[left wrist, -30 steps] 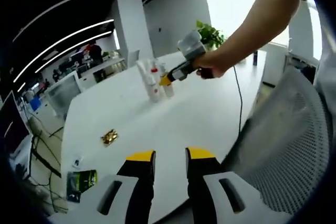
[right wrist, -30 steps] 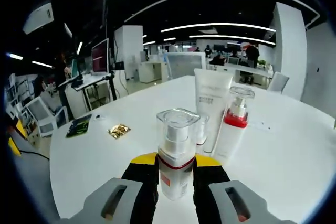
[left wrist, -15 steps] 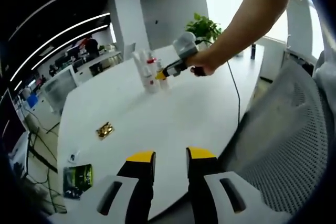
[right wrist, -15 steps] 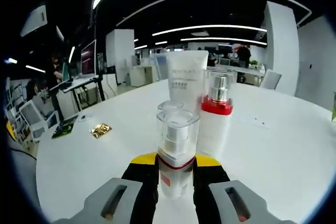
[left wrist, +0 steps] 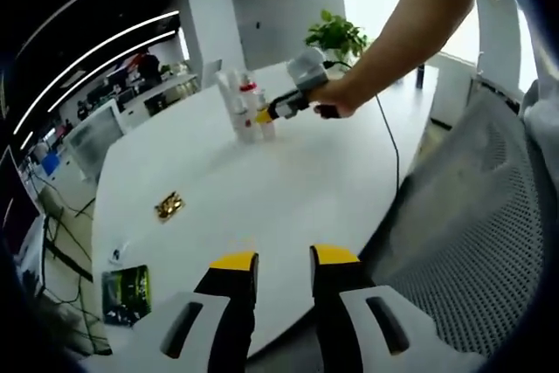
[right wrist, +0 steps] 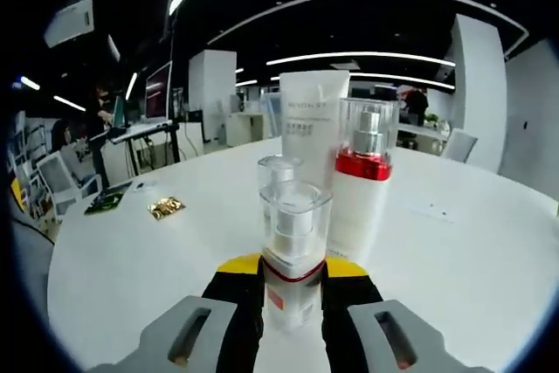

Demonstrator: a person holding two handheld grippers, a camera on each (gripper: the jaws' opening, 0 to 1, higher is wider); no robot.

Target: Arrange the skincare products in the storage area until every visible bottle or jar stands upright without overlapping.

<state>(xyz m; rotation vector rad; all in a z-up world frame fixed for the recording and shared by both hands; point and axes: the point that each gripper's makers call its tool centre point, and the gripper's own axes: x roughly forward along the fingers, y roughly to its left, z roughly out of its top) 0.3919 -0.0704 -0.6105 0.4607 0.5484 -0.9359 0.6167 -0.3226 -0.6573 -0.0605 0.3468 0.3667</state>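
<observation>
**Small pump bottle carried upright to the standing group**

The right gripper point(right wrist: 293, 281) is pinched on a small pump bottle point(right wrist: 293, 255), held between the yellow-tipped jaws with its clear cap uppermost and its long axis upright. Directly ahead of the jaws, just beyond the held bottle, a white tube point(right wrist: 311, 124) and a red-collared pump bottle point(right wrist: 362, 183) are seen standing side by side, with a small clear-capped bottle point(right wrist: 278, 172) in front of the tube. Whether the held bottle touches the table point(right wrist: 131, 259) cannot be told, its base being hidden by the jaws.

In the left gripper view the right gripper point(left wrist: 265, 114) is seen at the far group of bottles, held by the person's hand point(left wrist: 336, 98). The left gripper point(left wrist: 284, 261) is spread apart with nothing between its jaws, well away from the bottles near the table's near edge.

The right gripper is judged much the nearer. The coming move turns on the gap straight ahead: the bottle would be set down upright beside the group, without leaning on it.

A gold wrapper point(right wrist: 166, 209) lies off to the left.
</observation>
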